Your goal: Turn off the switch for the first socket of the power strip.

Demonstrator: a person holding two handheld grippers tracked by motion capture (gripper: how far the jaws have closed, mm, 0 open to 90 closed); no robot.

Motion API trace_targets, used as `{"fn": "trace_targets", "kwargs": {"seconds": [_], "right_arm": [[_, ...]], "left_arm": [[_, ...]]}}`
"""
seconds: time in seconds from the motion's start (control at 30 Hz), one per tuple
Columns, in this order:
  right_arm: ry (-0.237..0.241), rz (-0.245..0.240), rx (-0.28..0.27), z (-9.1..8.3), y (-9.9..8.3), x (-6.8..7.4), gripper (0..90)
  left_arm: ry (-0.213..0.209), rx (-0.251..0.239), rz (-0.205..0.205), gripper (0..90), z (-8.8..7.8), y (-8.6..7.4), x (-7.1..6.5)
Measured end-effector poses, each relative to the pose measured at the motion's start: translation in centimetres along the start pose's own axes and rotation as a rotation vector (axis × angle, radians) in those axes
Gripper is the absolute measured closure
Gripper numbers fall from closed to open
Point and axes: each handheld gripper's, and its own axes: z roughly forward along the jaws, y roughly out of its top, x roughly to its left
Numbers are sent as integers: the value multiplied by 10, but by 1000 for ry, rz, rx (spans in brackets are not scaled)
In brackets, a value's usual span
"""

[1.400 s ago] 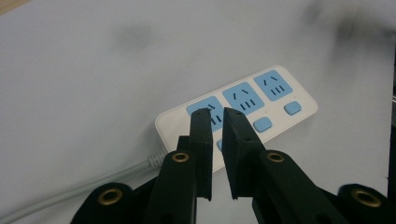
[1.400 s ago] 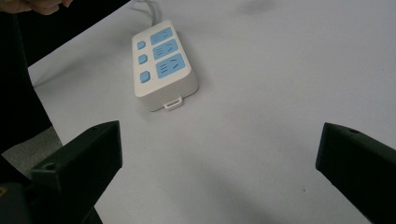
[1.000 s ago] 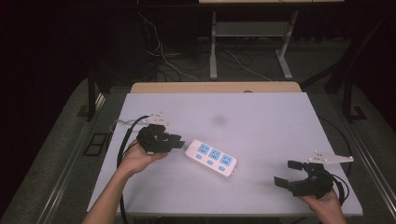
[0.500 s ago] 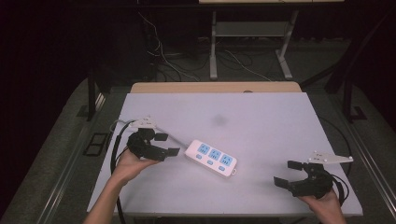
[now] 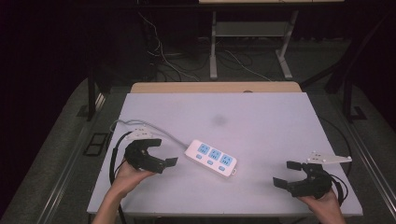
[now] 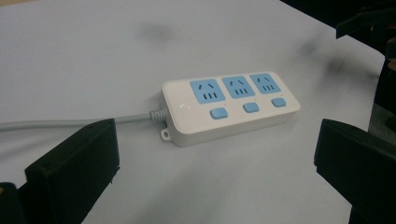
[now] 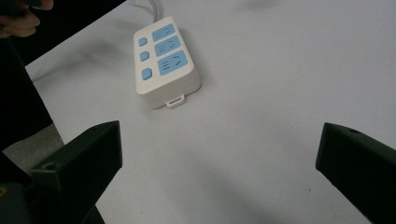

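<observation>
the power strip (image 5: 211,158) lies flat mid-table (image 5: 261,116), cord trailing left, with the left gripper (image 5: 159,151) just beside it, its jaws just opened wide and empty, and the right gripper (image 5: 288,173) well apart, jaws spread and empty.

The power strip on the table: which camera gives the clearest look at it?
The left gripper view: the power strip sits close, showing three blue sockets, three buttons and its grey cord. The right gripper view shows it end-on and farther off; the high view shows it small, mid-table.

White power strip (image 5: 211,158) with 3 blue sockets lies flat, angled, mid-table, cord attached.
</observation>
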Motion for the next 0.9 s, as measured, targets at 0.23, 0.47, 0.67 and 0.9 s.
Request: {"fn": "trace_targets", "kwargs": {"seconds": [0.23, 0.47, 0.67, 0.9], "right_arm": [[3, -2, 4, 1, 0, 1, 2], [5, -3, 12, 2, 0, 1, 2], [6, -2, 16, 3, 0, 2, 2], [7, -4, 21, 4, -1, 1, 1]], "left_arm": [[-2, -7, -7, 0, 5, -17, -4], [4, -39, -39, 0, 5, -37, -6], [4, -61, -67, 0, 5, -51, -8], [6, -67, -72, 0, 5, -58, -12]]}}
